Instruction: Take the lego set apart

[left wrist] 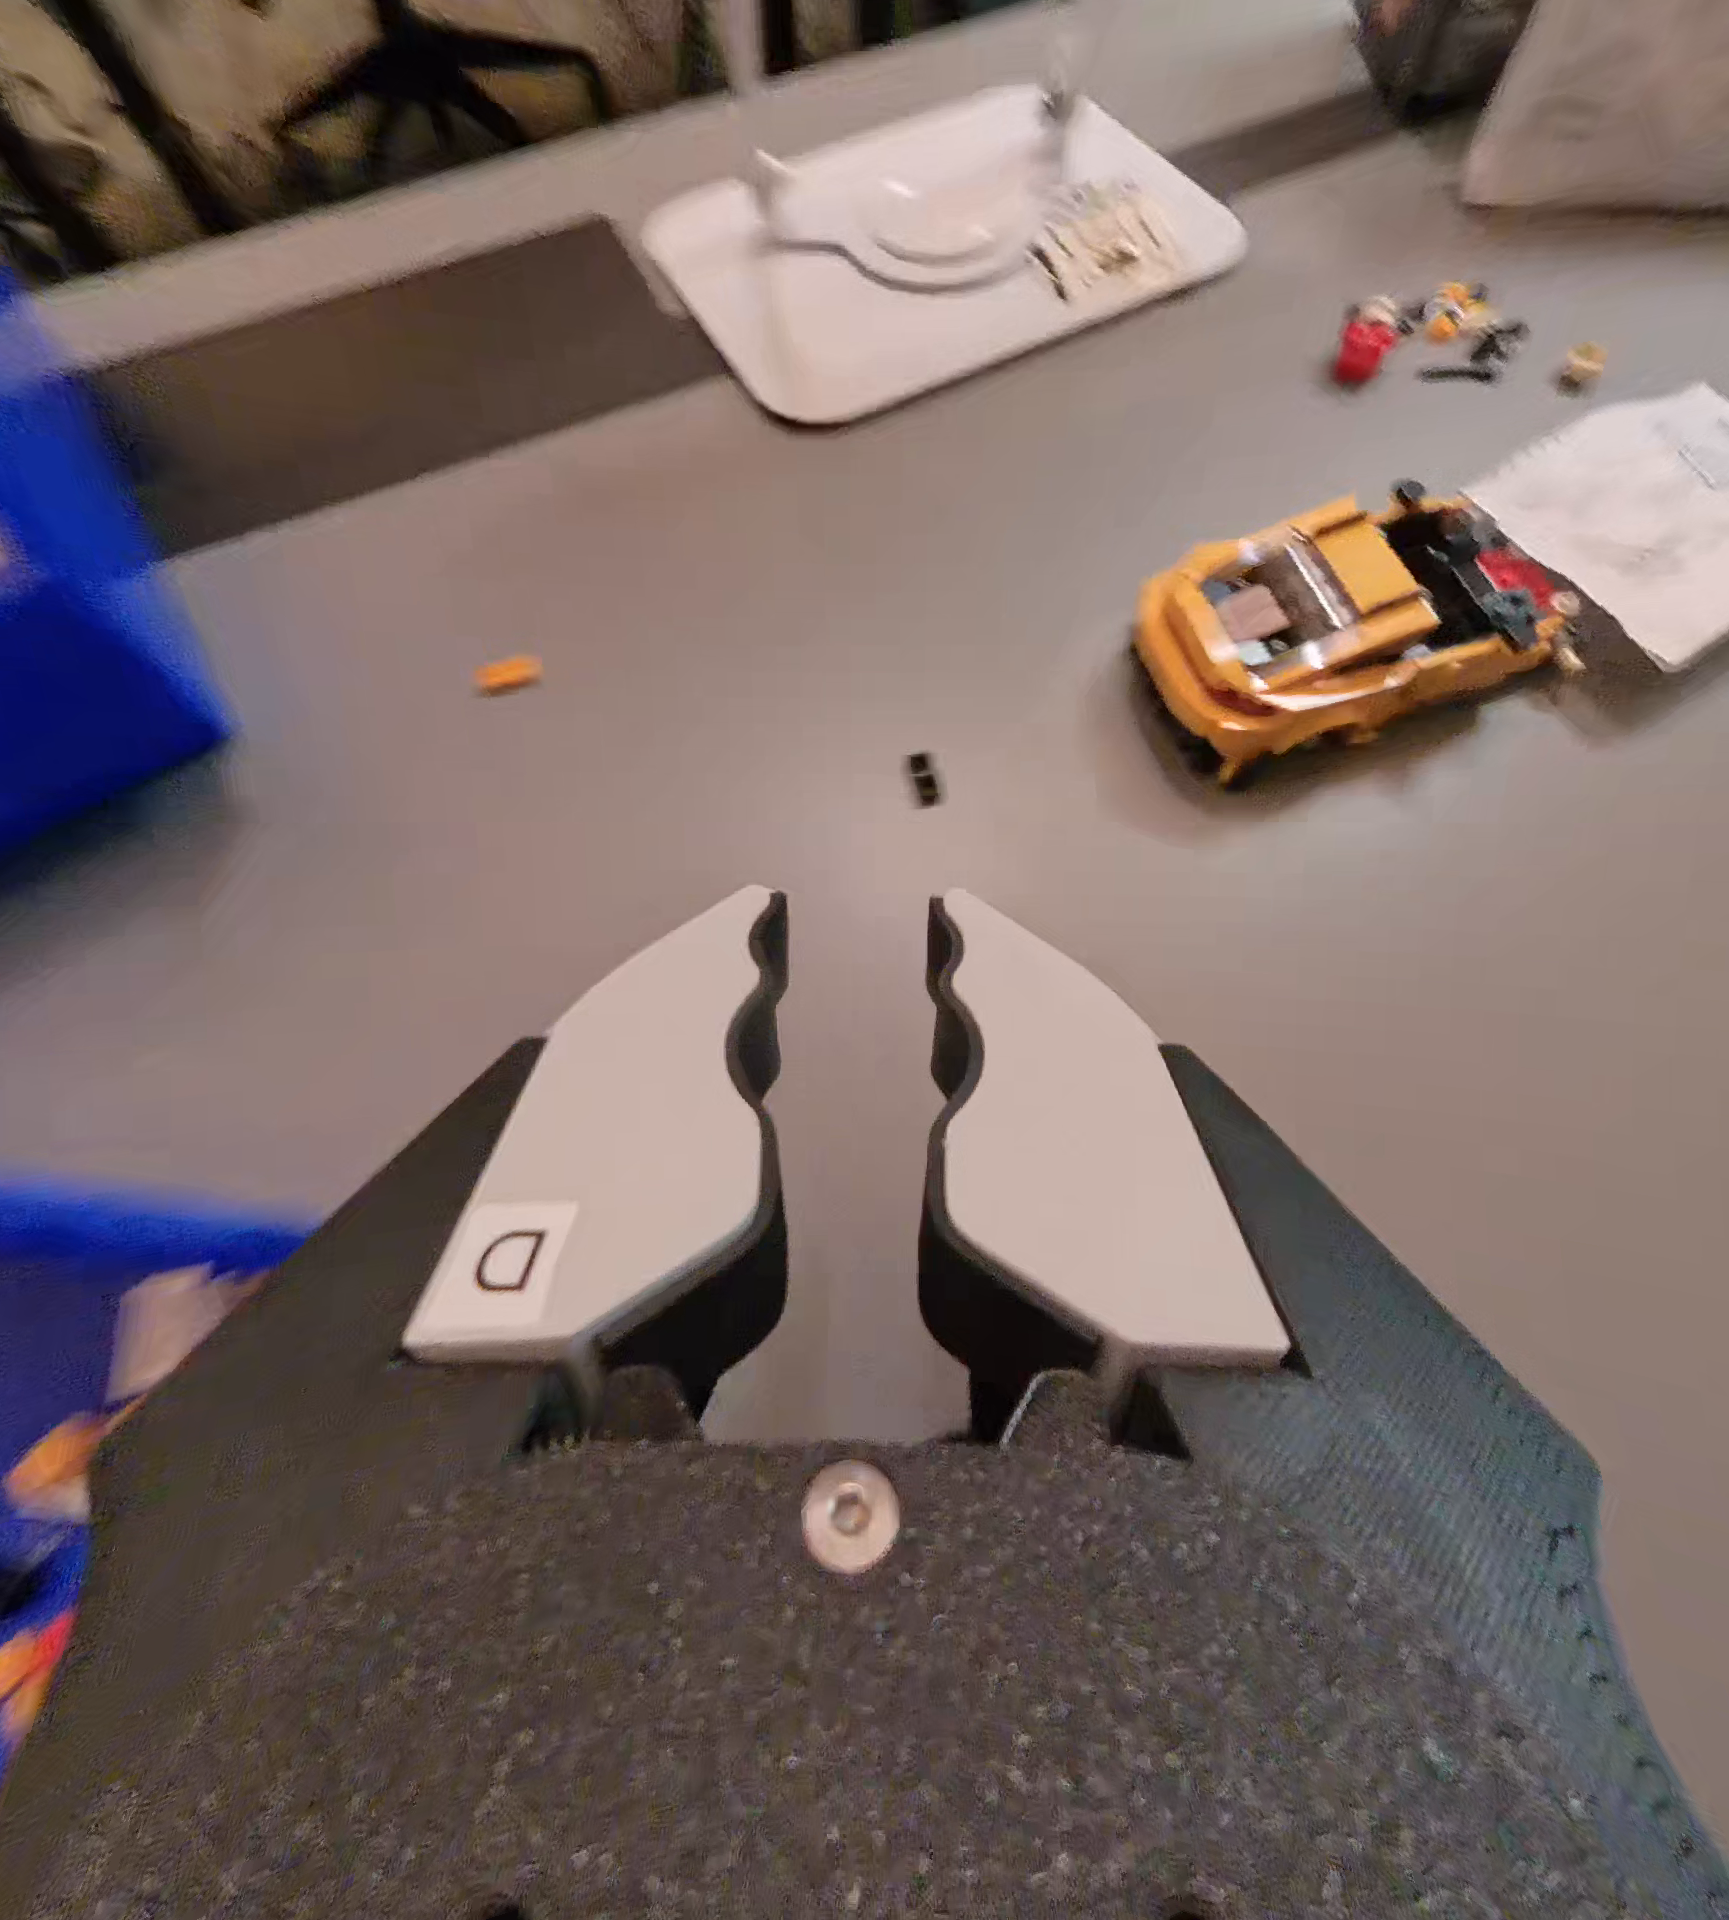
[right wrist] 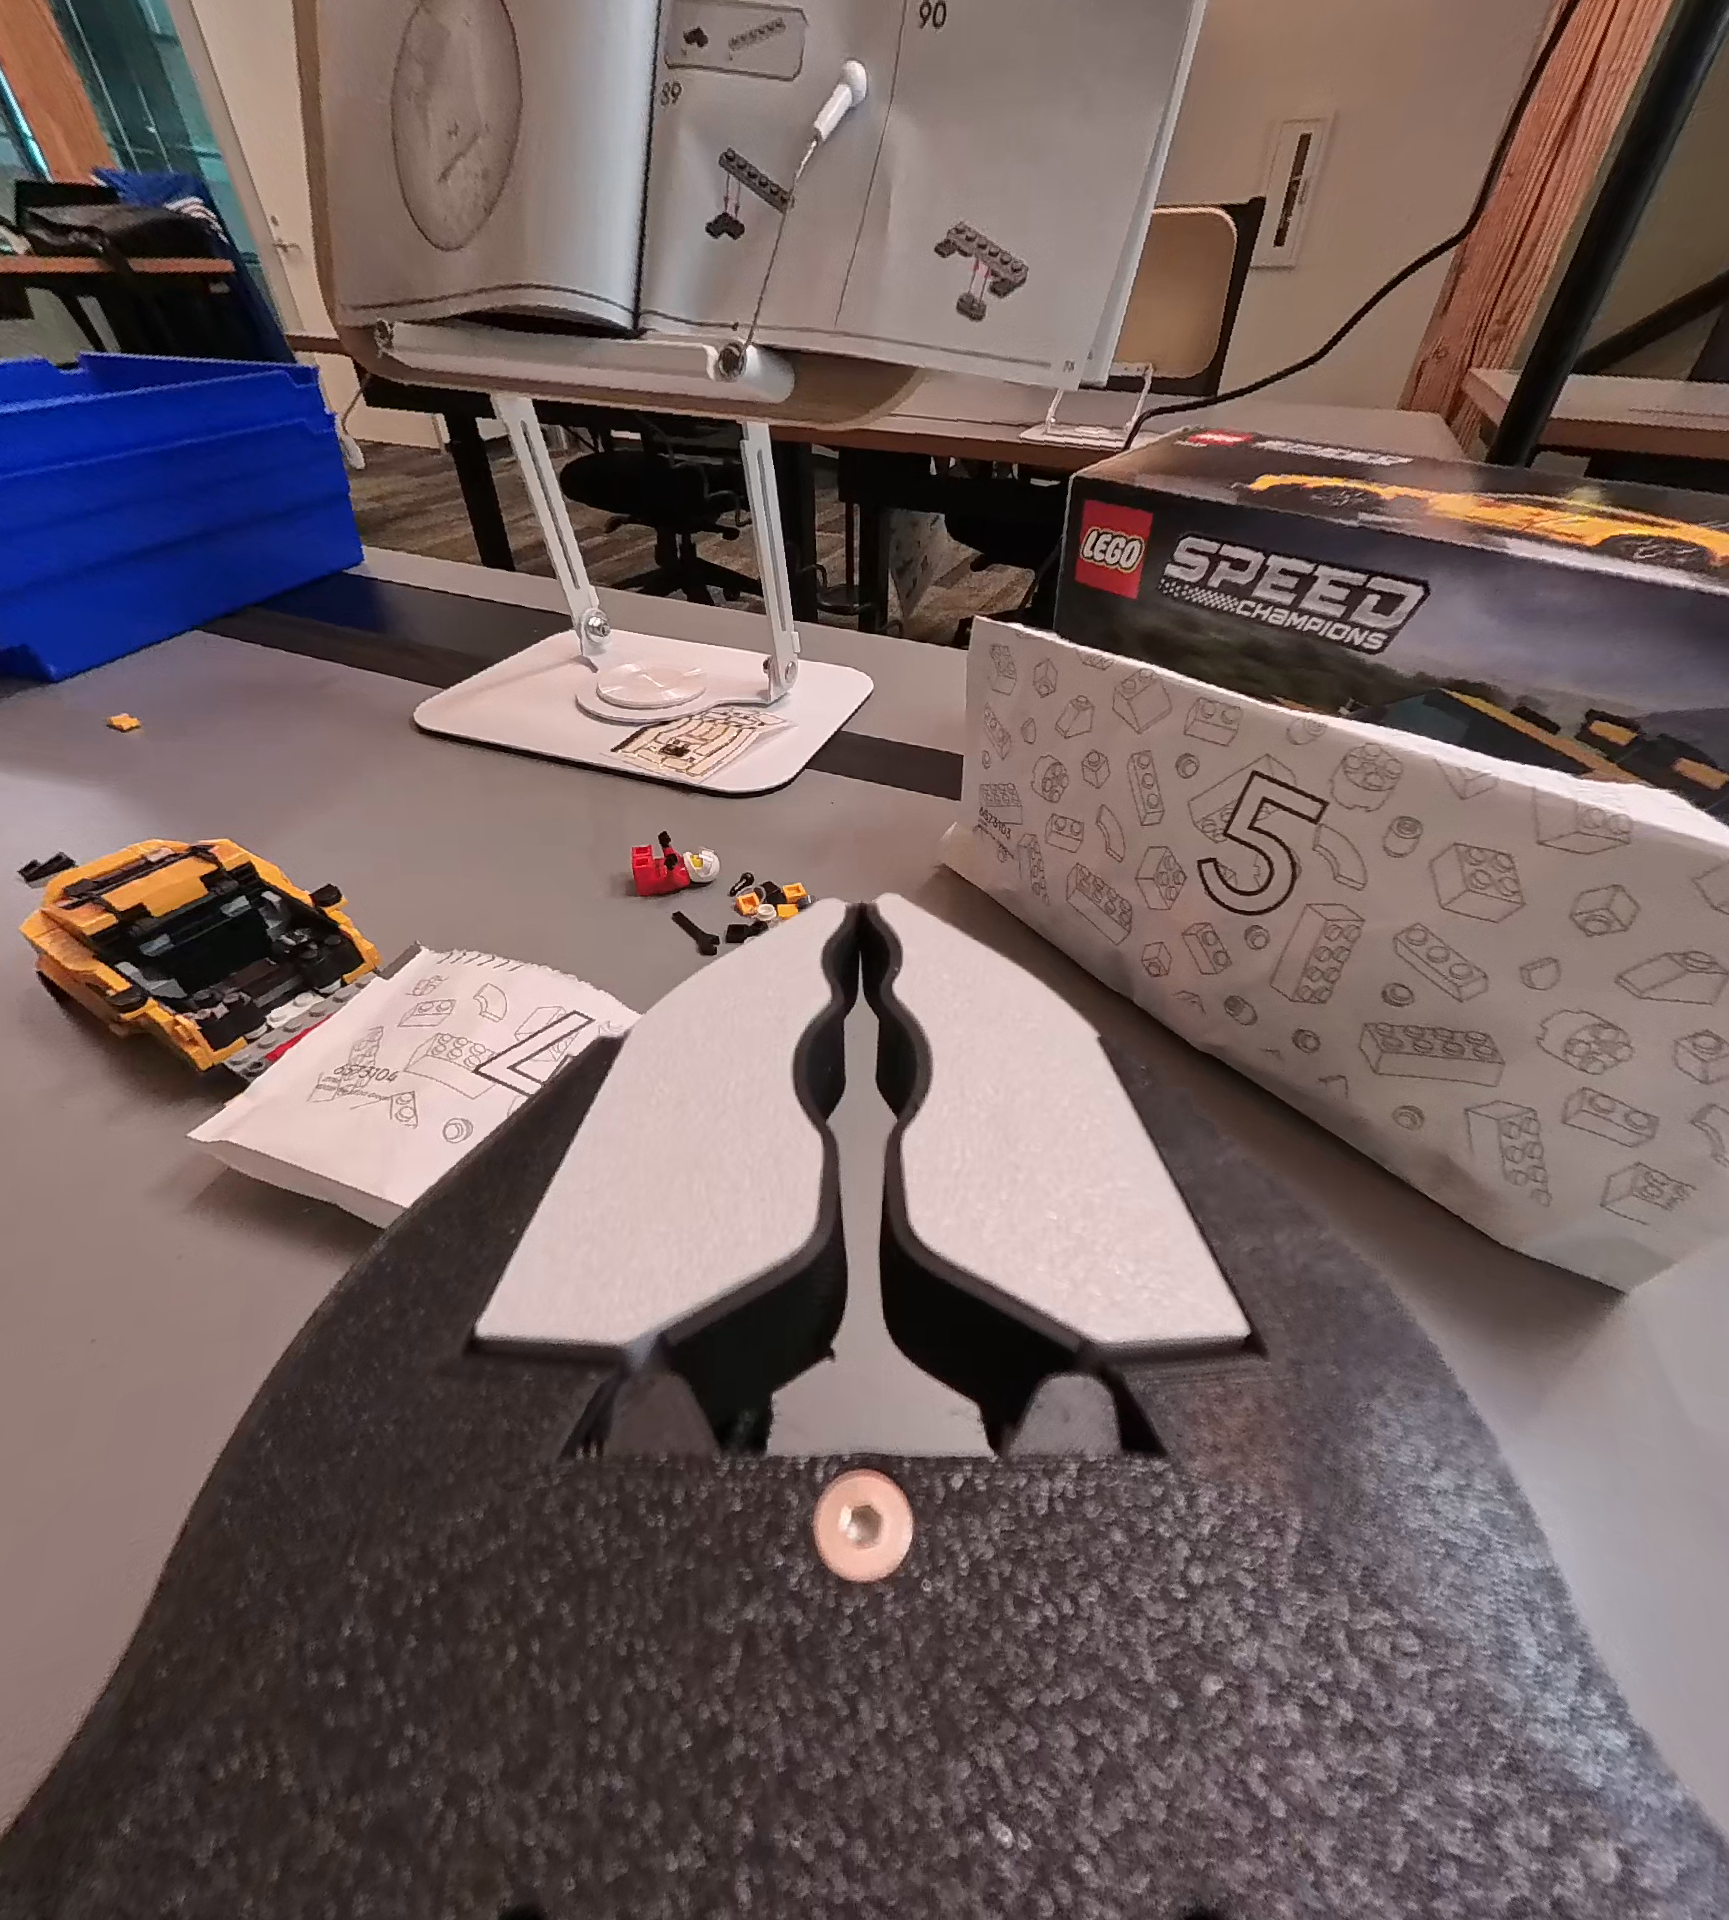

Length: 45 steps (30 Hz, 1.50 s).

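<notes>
Lying well ahead-right of the spread left claw point(left wrist: 858, 909), the lego car point(left wrist: 1343, 634) sits left of the pressed-together right claw point(right wrist: 862, 914).

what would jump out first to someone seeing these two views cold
Probably the yellow lego car, half stripped with its black insides showing, on the grey table with one end on a flat white paper bag. Next, the large printed paper bag leaning on the set's box at right. Last, the blue bins at far left, past the white book stand.
</notes>
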Tool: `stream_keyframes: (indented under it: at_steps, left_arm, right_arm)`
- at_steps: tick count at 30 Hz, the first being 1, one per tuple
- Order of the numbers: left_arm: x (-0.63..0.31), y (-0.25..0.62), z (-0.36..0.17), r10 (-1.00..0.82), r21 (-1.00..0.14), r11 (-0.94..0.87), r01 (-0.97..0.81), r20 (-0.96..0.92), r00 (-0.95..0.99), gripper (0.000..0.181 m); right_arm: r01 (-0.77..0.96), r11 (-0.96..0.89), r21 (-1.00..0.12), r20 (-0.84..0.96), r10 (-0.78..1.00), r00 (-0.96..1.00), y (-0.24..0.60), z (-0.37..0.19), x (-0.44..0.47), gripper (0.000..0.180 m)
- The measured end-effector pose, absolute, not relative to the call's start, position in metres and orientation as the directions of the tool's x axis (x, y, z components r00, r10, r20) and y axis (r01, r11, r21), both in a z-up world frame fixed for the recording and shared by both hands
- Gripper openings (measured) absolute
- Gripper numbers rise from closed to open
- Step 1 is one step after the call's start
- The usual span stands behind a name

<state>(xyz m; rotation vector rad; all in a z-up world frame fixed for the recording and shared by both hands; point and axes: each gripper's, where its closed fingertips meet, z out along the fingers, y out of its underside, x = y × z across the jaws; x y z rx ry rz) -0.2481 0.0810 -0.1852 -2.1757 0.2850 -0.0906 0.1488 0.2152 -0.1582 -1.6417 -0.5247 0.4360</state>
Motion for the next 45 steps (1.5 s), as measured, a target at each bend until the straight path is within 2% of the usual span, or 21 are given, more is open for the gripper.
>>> stream_keyframes:
  at_steps: [4, 9, 14, 16, 19, 22, 24, 26, 29, 31, 34, 40, 43, 45]
  left_arm:
    - [-0.217, 0.118, -0.241, -0.322, -0.715, -0.652, -0.250, -0.037, 0.946, 0.024]
    - [-0.216, 0.150, -0.270, -0.324, -0.661, -0.700, -0.271, -0.044, 0.945, 0.023]
    - [-0.213, 0.155, -0.270, -0.326, -0.679, -0.696, -0.233, 0.009, 0.945, 0.008]
    - [-0.213, 0.149, -0.266, -0.339, -0.678, -0.691, -0.249, 0.001, 0.941, 0.008]
    - [-0.217, 0.128, -0.218, -0.333, -0.769, -0.603, -0.212, 0.002, 0.943, 0.008]
    - [-0.269, 0.086, -0.147, -0.141, -0.870, -0.477, -0.128, -0.068, 0.988, 0.008]
    - [-0.320, 0.053, -0.126, 0.032, -0.888, -0.458, -0.038, -0.059, 0.998, 0.007]
    - [-0.367, 0.028, -0.148, 0.150, -0.816, -0.577, 0.039, -0.059, 0.987, 0.007]
    - [-0.391, 0.015, -0.179, 0.197, -0.734, -0.670, 0.109, -0.035, 0.980, 0.033]
    - [-0.396, 0.017, -0.181, 0.209, -0.721, -0.688, 0.081, -0.091, 0.974, 0.046]
    - [-0.386, 0.041, -0.160, 0.179, -0.764, -0.645, 0.019, -0.127, 0.975, 0.051]
    - [-0.318, 0.130, -0.126, -0.055, -0.785, -0.594, -0.175, -0.177, 0.983, 0.036]
    - [-0.297, 0.181, -0.170, -0.107, -0.707, -0.689, -0.160, -0.119, 0.987, 0.039]
    - [-0.301, 0.208, -0.206, -0.064, -0.665, -0.741, -0.096, -0.073, 0.995, 0.037]
  right_arm:
    - [0.080, -0.097, -0.992, 0.011, 0.564, 0.826, 0.216, -0.156, 0.151, 0.000]
    - [0.081, -0.087, -0.993, 0.019, 0.563, 0.826, 0.215, -0.154, 0.151, 0.000]
    - [0.082, -0.086, -0.993, 0.020, 0.564, 0.825, 0.215, -0.154, 0.151, 0.000]
    - [0.086, -0.084, -0.993, 0.023, 0.565, 0.825, 0.214, -0.154, 0.151, 0.000]
    - [0.083, -0.081, -0.993, 0.024, 0.559, 0.829, 0.215, -0.153, 0.152, 0.000]
    - [0.081, -0.085, -0.993, 0.020, 0.558, 0.830, 0.216, -0.154, 0.153, 0.000]
    - [0.081, -0.090, -0.993, 0.016, 0.564, 0.826, 0.215, -0.155, 0.151, 0.000]
    - [0.081, -0.096, -0.992, 0.012, 0.573, 0.820, 0.215, -0.157, 0.148, 0.000]
    - [0.089, -0.093, -0.992, 0.020, 0.572, 0.820, 0.215, -0.157, 0.148, 0.000]
    - [0.082, -0.094, -0.992, 0.014, 0.566, 0.824, 0.216, -0.156, 0.150, 0.000]
    - [0.083, -0.099, -0.992, 0.013, 0.563, 0.826, 0.217, -0.158, 0.151, 0.000]
    - [0.081, -0.098, -0.992, 0.011, 0.568, 0.823, 0.216, -0.157, 0.150, 0.000]
    - [0.080, -0.087, -0.993, 0.017, 0.568, 0.823, 0.215, -0.154, 0.151, 0.000]
    - [0.074, -0.079, -0.994, 0.016, 0.567, 0.824, 0.214, -0.151, 0.152, 0.000]
